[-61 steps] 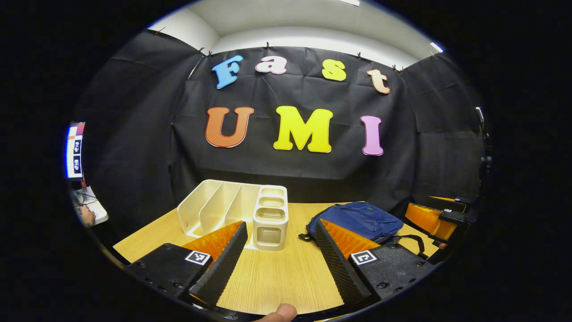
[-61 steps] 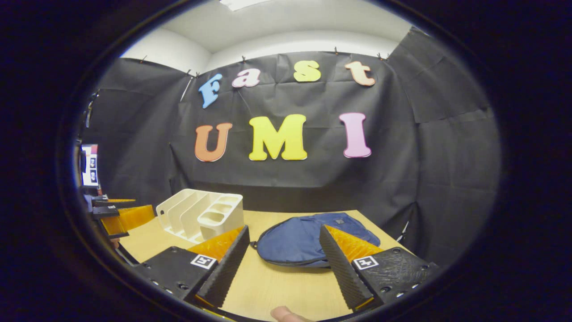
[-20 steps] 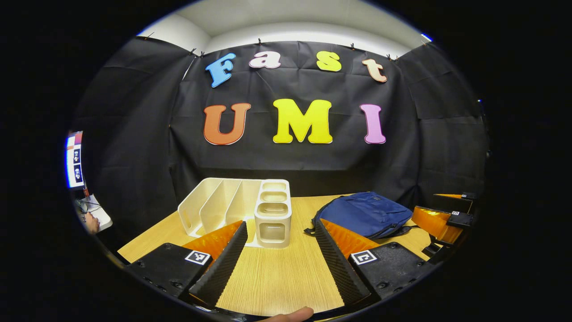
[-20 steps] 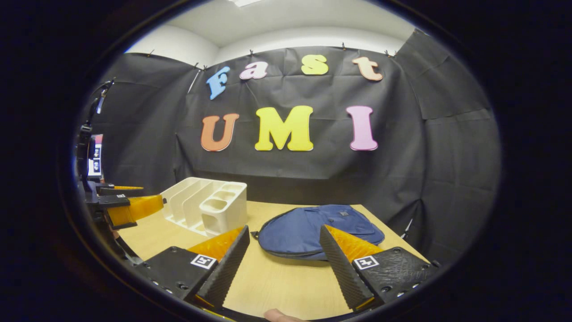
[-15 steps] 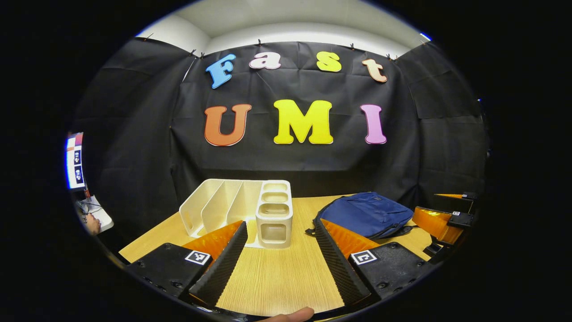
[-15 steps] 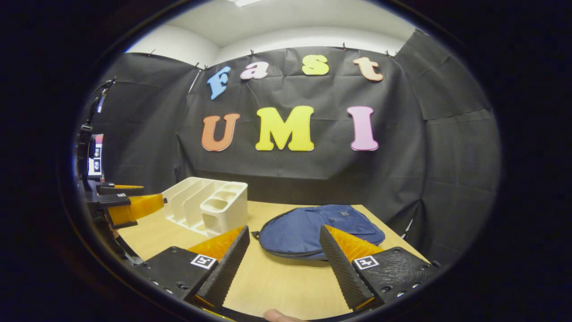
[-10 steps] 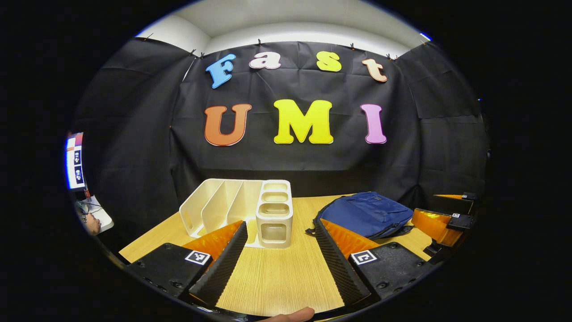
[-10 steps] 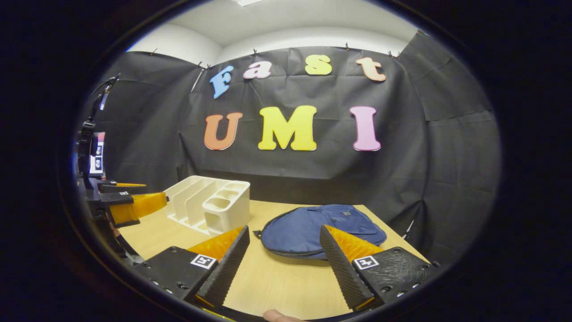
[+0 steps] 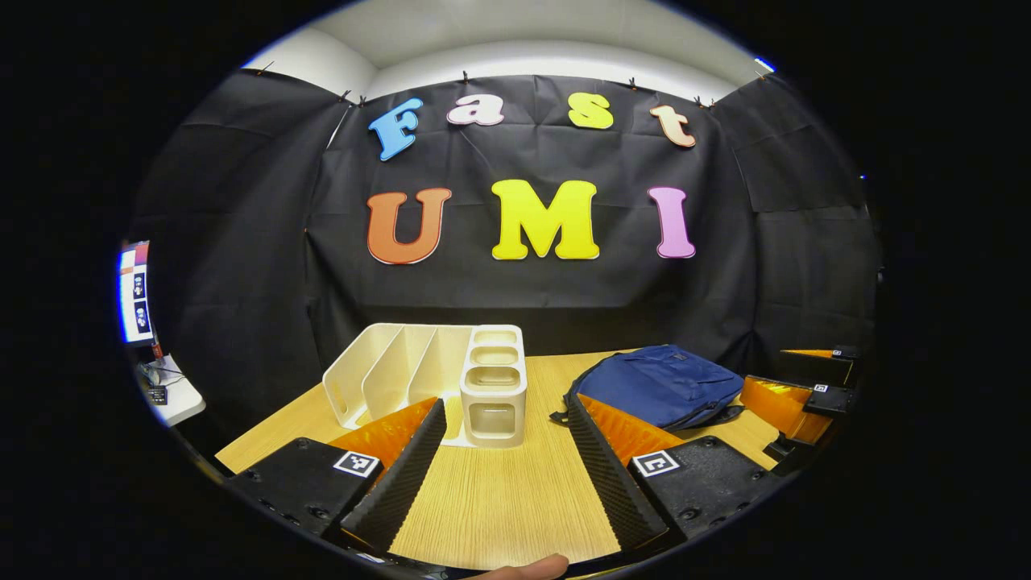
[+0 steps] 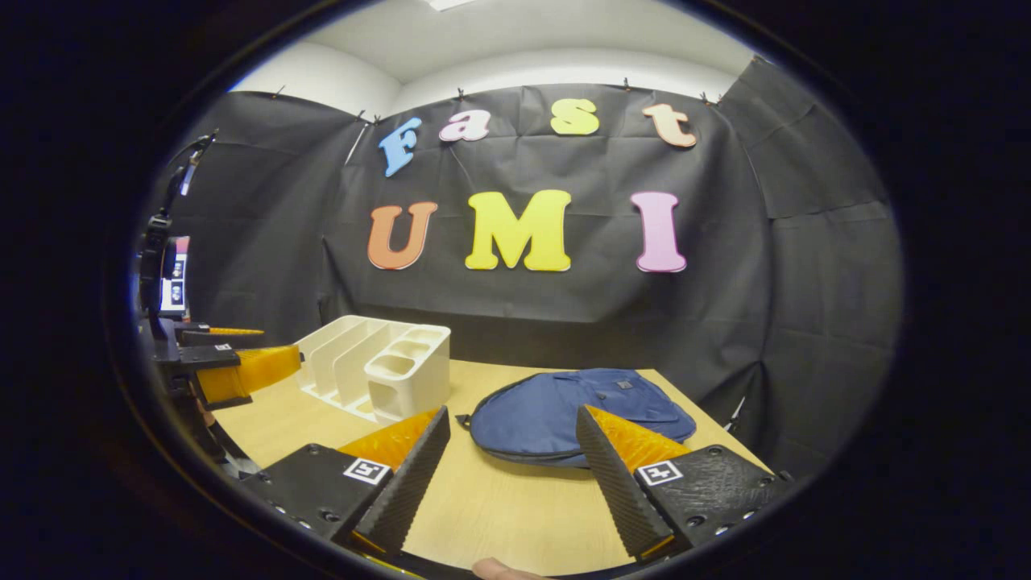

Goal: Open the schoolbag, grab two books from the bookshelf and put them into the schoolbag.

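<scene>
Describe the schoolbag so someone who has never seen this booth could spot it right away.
Start at the wooden table in front of the black cloth wall. Toward its far right lies the schoolbag, flat and zipped shut, right of the white desk organiser. It is the table's soft, dark blue fabric thing; its neighbour is rigid, white and slotted.

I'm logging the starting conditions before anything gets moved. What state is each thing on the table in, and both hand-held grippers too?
schoolbag: lying flat on the table, looks closed.
bookshelf: standing upright, its visible slots and compartments hold no books.
left hand-held gripper: open, holding nothing, above the table.
right hand-held gripper: open, holding nothing, just short of the schoolbag.
</scene>
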